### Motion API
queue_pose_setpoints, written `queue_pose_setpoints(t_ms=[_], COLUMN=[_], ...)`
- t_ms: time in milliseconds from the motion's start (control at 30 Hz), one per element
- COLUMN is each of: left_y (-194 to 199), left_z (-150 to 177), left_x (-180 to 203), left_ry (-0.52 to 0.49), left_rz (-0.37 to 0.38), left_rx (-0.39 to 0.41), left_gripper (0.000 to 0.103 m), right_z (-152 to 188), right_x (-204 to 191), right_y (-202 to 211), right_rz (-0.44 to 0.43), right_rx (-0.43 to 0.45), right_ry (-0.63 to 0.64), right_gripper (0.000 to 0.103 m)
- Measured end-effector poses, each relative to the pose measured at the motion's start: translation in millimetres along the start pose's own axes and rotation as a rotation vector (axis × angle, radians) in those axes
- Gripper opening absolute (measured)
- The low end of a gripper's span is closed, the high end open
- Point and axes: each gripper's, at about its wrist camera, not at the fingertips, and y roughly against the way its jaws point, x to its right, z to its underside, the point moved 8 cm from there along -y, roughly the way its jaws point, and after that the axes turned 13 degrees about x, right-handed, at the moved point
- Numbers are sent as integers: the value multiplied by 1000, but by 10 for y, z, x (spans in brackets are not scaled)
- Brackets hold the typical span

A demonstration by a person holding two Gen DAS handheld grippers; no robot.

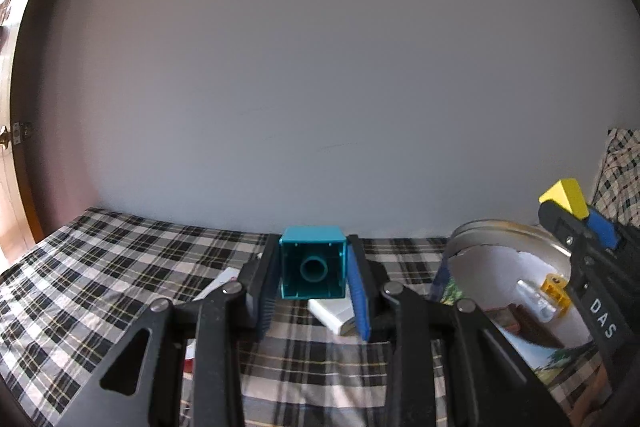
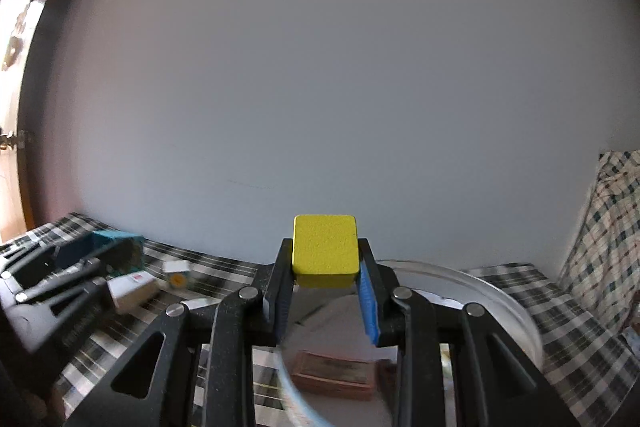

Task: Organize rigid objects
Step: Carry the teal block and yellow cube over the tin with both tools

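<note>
My left gripper (image 1: 313, 267) is shut on a hollow teal brick (image 1: 312, 263), held above the plaid bed cover with its open underside toward the camera. My right gripper (image 2: 325, 267) is shut on a yellow block (image 2: 324, 250), held over a round metal tin (image 2: 508, 303). In the left wrist view the right gripper (image 1: 576, 215) with the yellow block (image 1: 566, 195) hangs over the tin (image 1: 500, 231) at the right. In the right wrist view the left gripper (image 2: 120, 255) with the teal brick (image 2: 114, 239) is at the far left.
The tin holds a brown box (image 2: 334, 373), a small yellow piece (image 1: 554, 289) and a clear piece (image 1: 534, 299). A white box (image 1: 336, 313) lies on the plaid cover (image 1: 100, 267) under the left gripper. A small white-and-yellow cube (image 2: 177, 273) lies further back. A grey wall stands behind; a plaid pillow (image 2: 608, 227) is at the right.
</note>
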Motion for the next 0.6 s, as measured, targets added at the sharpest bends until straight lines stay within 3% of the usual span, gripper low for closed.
queue_pose_setpoints(t_ms=[300, 600], left_y=[-67, -151], left_z=[-31, -71], left_x=[475, 915], left_ry=[-11, -7], left_rz=[66, 137], left_rx=[9, 16], left_gripper=[30, 30], right_z=[-33, 27], right_x=[419, 1101], right_y=[-40, -44], right_rz=[66, 139], right_rx=[23, -5], right_ry=[-12, -83], right_gripper=[32, 32])
